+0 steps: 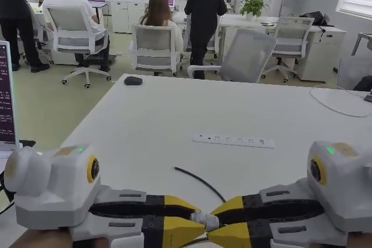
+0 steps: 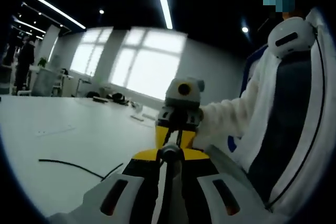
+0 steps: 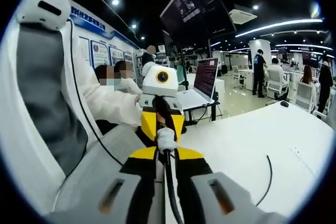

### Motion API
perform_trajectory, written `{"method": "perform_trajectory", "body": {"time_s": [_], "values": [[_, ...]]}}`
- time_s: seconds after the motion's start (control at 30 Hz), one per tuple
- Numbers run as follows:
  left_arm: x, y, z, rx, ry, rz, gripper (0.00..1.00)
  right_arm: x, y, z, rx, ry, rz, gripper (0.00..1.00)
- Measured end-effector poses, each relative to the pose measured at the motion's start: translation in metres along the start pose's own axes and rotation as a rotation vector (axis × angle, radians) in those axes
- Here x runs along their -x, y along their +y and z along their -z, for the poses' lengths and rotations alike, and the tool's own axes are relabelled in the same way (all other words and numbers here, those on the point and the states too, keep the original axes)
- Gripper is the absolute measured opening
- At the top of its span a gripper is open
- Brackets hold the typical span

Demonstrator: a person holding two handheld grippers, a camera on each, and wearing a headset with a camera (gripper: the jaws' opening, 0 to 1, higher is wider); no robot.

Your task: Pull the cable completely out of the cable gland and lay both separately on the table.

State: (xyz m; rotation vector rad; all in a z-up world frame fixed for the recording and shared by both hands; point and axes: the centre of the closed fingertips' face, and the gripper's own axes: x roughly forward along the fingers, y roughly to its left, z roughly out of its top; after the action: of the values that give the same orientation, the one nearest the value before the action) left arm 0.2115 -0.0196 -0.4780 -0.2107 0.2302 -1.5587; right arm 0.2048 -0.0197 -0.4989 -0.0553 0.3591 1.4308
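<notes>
My left claw (image 1: 195,220) pinches the white cable gland (image 1: 204,220). My right claw (image 1: 216,225), nose to nose with it, clamps the black cable (image 1: 197,181). The cable's tail arcs ahead of the 2 claws across the white table (image 1: 174,114). Beyond are 1 power strip (image 1: 232,140), office chairs (image 1: 154,47) and people (image 1: 203,4).

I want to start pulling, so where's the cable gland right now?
Head view, bottom centre: the cable gland sits where the left gripper and right gripper meet tip to tip, the cable lying just beyond.

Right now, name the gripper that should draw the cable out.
The right gripper: the cable runs between its jaws, so it can likely pull away while the left gripper clamps the cable gland.
</notes>
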Motion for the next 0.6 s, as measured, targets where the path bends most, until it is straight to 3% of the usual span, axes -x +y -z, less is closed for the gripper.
{"method": "perform_trajectory", "body": {"time_s": [0.03,0.07,0.17,0.23,0.3,0.37,0.53,0.6], "values": [[0.001,-0.001,-0.001,-0.009,-0.005,0.002,0.15,0.002,-0.002,0.005,0.038,0.02,0.012,0.05],[0.002,-0.002,-0.001,-0.009,-0.002,0.001,0.15,0.001,0.0,0.002,0.056,-0.004,0.0,0.05],[0.003,-0.003,0.001,-0.014,-0.009,0.013,0.15,-0.001,0.003,0.004,0.035,-0.005,-0.023,0.03],[0.004,-0.002,0.002,-0.016,-0.001,0.006,0.16,-0.002,0.001,0.007,0.094,0.01,-0.006,0.02],[0.004,-0.002,0.0,-0.106,-0.011,0.004,0.16,-0.002,0.001,0.004,0.104,-0.009,-0.006,0.02],[0.002,-0.002,-0.001,-0.132,-0.011,-0.008,0.17,-0.001,0.0,-0.001,0.097,-0.034,-0.005,0.02],[-0.003,0.004,-0.003,-0.123,-0.017,-0.021,0.18,0.002,-0.002,-0.002,0.11,-0.038,-0.002,0.02],[-0.009,0.003,-0.002,-0.121,-0.02,-0.021,0.28,0.003,-0.002,-0.003,0.107,-0.045,0.0,0.02]]}}
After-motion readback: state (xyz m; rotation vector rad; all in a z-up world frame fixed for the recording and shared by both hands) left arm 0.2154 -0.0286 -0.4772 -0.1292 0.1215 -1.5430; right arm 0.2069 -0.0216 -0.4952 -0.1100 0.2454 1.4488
